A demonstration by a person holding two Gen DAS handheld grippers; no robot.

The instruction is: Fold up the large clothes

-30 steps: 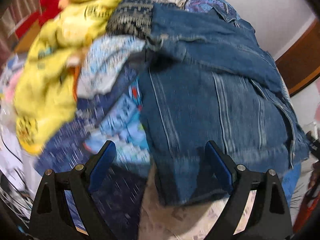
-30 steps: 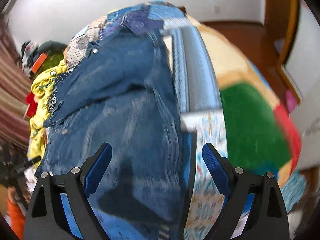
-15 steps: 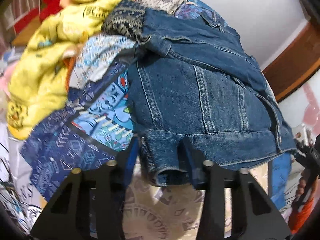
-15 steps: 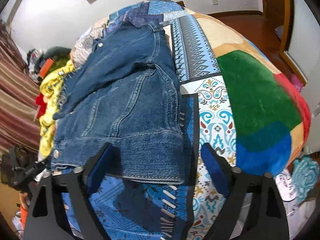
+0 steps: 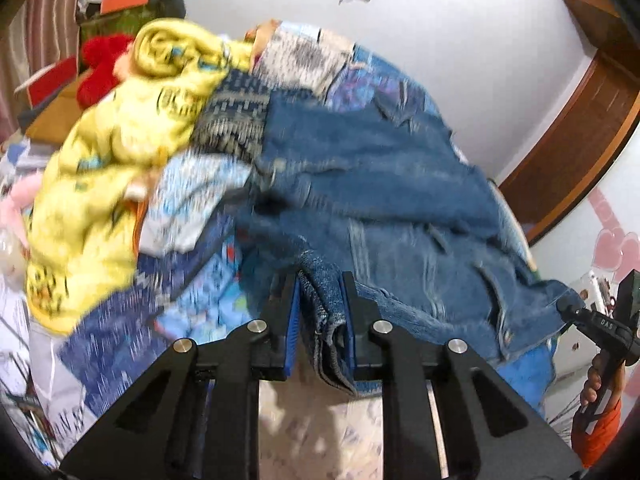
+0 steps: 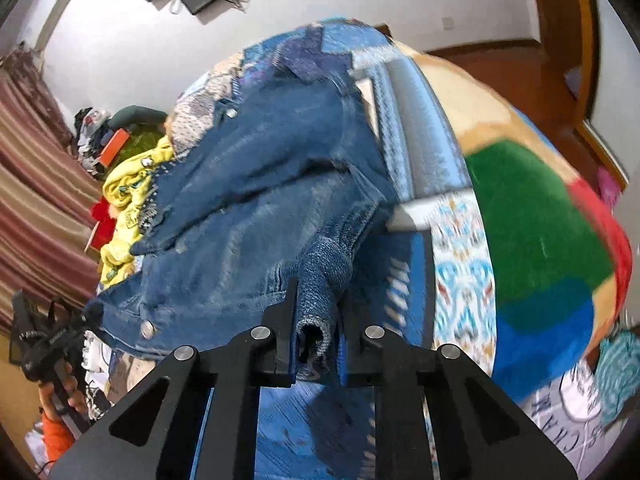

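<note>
The denim jacket (image 5: pixel 384 184) lies on the bed (image 6: pixel 532 208). Its bottom hem is pinched tight by the left gripper (image 5: pixel 320 320) and the right gripper (image 6: pixel 316 328). Next, the hem should be lifted and folded over.

Yellow clothes pile (image 5: pixel 116 168) crowding the denim jacket's (image 5: pixel 380 184) left edge.

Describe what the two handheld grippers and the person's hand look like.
Both the left gripper and the right gripper have matte black angular frames with triangular cutouts, round silver bolts and blue pads inside the fingers. From the left view the other gripper's black handle has small white lettering; the bare hand on it ends in an orange sleeve.
</note>
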